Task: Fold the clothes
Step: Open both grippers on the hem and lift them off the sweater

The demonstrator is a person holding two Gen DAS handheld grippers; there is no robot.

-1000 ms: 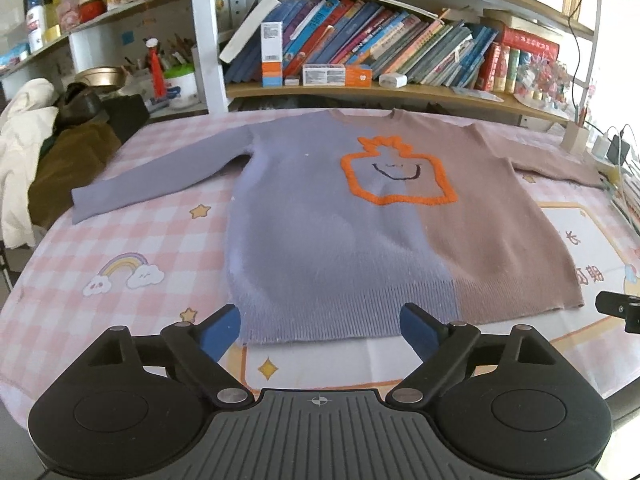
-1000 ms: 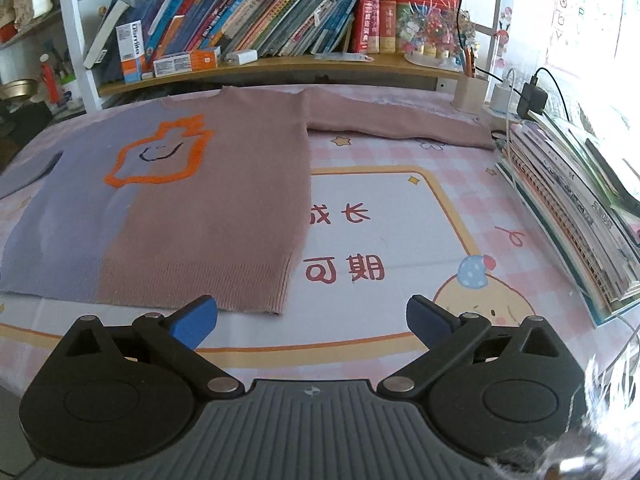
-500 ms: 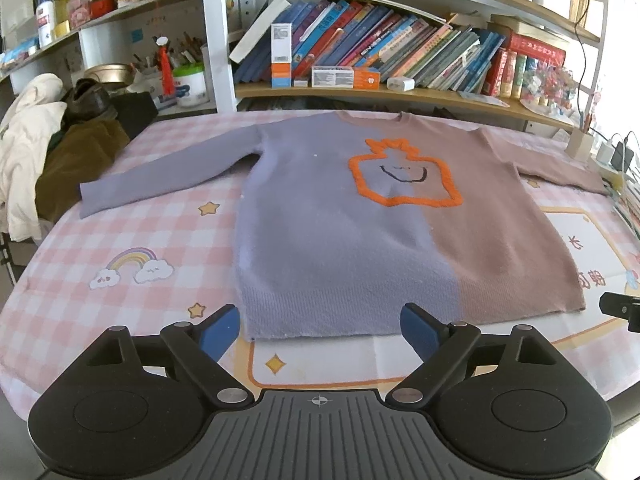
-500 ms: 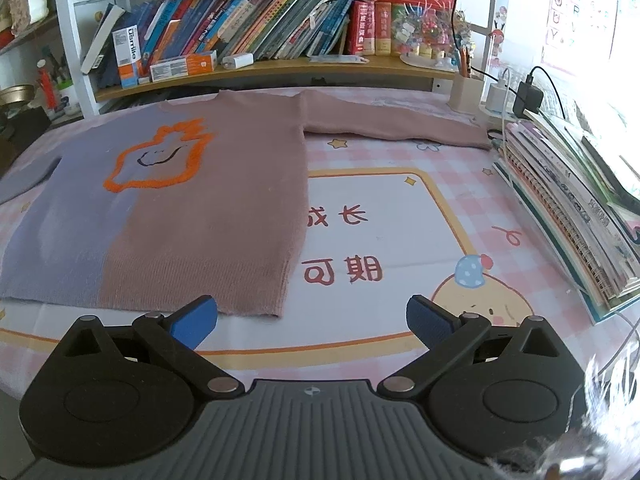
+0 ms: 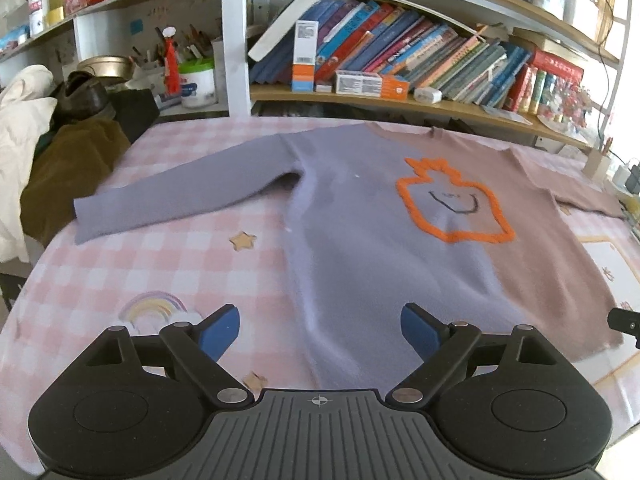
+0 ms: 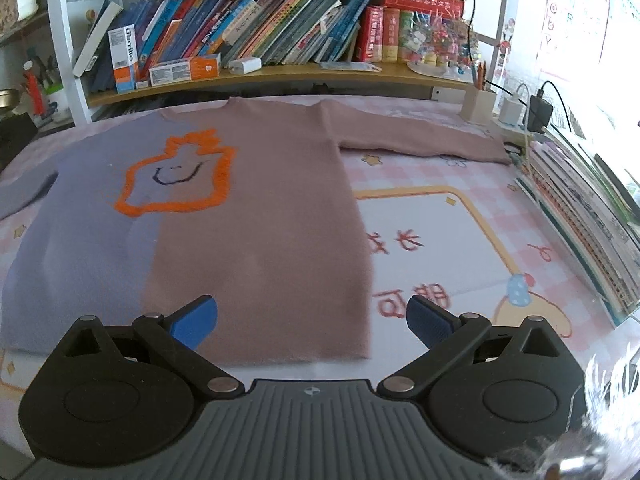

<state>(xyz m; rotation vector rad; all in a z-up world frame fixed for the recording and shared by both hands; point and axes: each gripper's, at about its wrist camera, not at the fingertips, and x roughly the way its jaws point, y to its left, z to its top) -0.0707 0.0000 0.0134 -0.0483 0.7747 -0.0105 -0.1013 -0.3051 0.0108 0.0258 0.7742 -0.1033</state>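
Sweater (image 5: 360, 248) flat on table (image 5: 168, 264), sleeves spread

Two black hand-held grippers with blue finger pads

The left hand-held gripper (image 5: 320, 330) has a matte black body: a ribbed dark grey centre plate marked with a small white crosshair, a rounded housing with a circular disc on each side, and angled black link arms joined by silver pivot screws. Each finger (image 5: 219, 330) ends in a blue pad. The right hand-held gripper (image 6: 312, 320) is built the same, with a ribbed plate, a crosshair mark, disc housings, silver screws and blue pads on its fingers (image 6: 426, 324); the pad on the right of the picture shows a fine ridged texture.
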